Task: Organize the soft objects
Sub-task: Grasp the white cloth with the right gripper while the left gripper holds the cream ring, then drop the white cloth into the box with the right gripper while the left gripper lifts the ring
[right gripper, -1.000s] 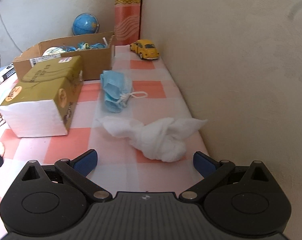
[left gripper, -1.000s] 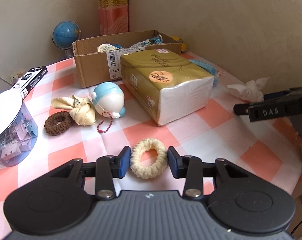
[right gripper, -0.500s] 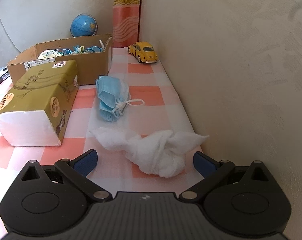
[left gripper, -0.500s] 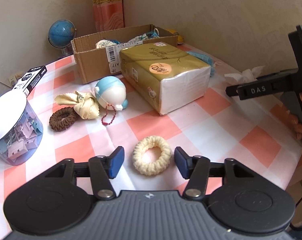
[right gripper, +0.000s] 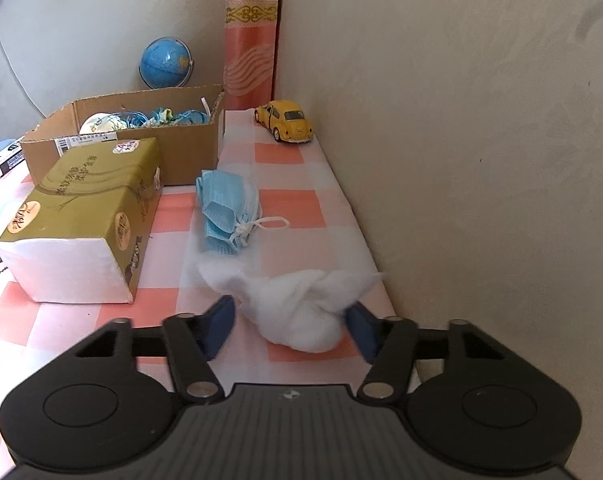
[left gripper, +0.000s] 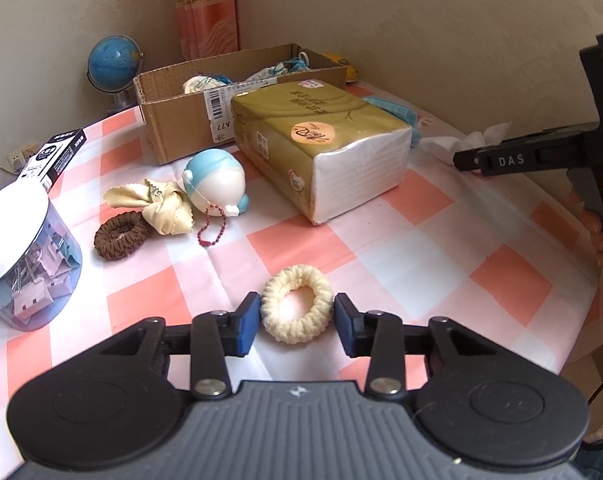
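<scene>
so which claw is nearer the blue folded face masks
Right. The right claw is closing around the white crumpled tissue just short of the masks; the left claw sits beyond the tissue pack.

Left claw (left gripper: 296, 316) angling downward, jaws closing with pads touching both sides of a ring between them, right claw (right gripper: 291, 326) angling downward, jaws closing around a bundle, right-hand fingers (left gripper: 600, 227) gripping its handle

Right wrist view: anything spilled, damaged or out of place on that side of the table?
Nothing spilled or damaged. The oddest thing is the yellow toy car by the wall, a hard item among soft ones. The blue face masks and crumpled white tissue lie loose outside the cardboard box.
</scene>
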